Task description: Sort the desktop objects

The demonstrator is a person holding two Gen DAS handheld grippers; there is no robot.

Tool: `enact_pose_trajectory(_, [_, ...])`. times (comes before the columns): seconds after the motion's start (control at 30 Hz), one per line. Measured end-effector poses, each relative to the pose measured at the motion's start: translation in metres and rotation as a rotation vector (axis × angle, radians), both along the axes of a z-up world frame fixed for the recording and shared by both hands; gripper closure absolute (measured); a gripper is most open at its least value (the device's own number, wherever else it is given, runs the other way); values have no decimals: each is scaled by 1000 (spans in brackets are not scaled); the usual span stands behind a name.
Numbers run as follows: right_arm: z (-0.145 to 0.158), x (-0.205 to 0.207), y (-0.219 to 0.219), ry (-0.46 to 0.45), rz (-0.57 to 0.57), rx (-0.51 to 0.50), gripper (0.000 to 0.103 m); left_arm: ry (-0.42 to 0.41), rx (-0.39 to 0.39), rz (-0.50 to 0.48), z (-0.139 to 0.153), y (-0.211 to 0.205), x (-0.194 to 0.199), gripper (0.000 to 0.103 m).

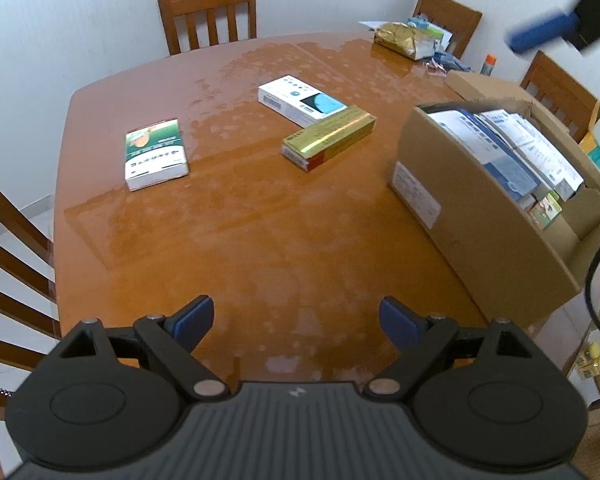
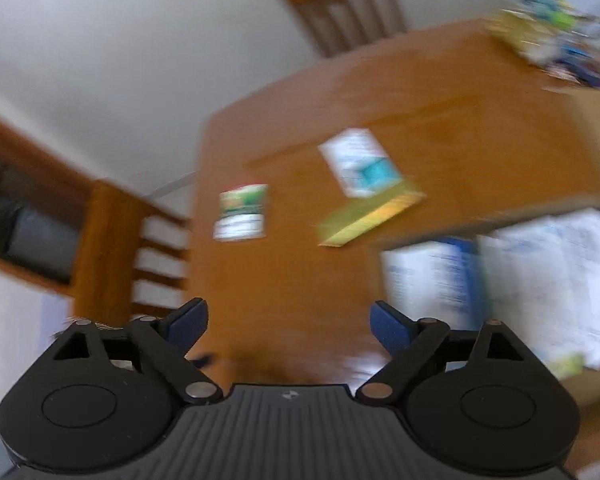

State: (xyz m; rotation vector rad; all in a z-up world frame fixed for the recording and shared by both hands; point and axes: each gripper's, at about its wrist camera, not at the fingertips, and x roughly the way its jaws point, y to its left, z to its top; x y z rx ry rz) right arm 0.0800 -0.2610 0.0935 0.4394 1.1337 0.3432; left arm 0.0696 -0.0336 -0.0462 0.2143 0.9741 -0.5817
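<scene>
On the glossy, patchy brown wooden tabletop (image 1: 260,240) lie three flat cartons whose printing is too small or blurred to read. A green and white box (image 1: 155,154) lies alone toward the left. A white box (image 1: 298,98) with a teal patch lies farther back, and a long shiny gold box (image 1: 330,138) rests against its near corner. At the right stands an open brown cardboard box (image 1: 480,208) with a white label on its side, packed with blue and white cartons standing on edge. The left tool (image 1: 296,320) hovers over bare wood, its blue-padded jaws spread wide and empty. The right tool (image 2: 288,322), in a badly smeared view, is likewise wide apart with nothing between its pads. Wooden slat-back chairs (image 1: 208,12) ring the tabletop.
</scene>
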Motion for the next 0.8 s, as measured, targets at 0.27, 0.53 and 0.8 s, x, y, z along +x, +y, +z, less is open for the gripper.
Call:
enact_pose_trajectory(0.27, [-9,82,111,-55,190,-204,11,11,-37,55,-7,35,13,13])
enact_pose_trajectory(0.53, [-73,191,106,-50,235,-497,11,22,-25,199,-18,51,21,13])
enact_pose_trajectory(0.8, [-152,262,70,90,213,-550,11,50,-31,290,-30,48,30,13])
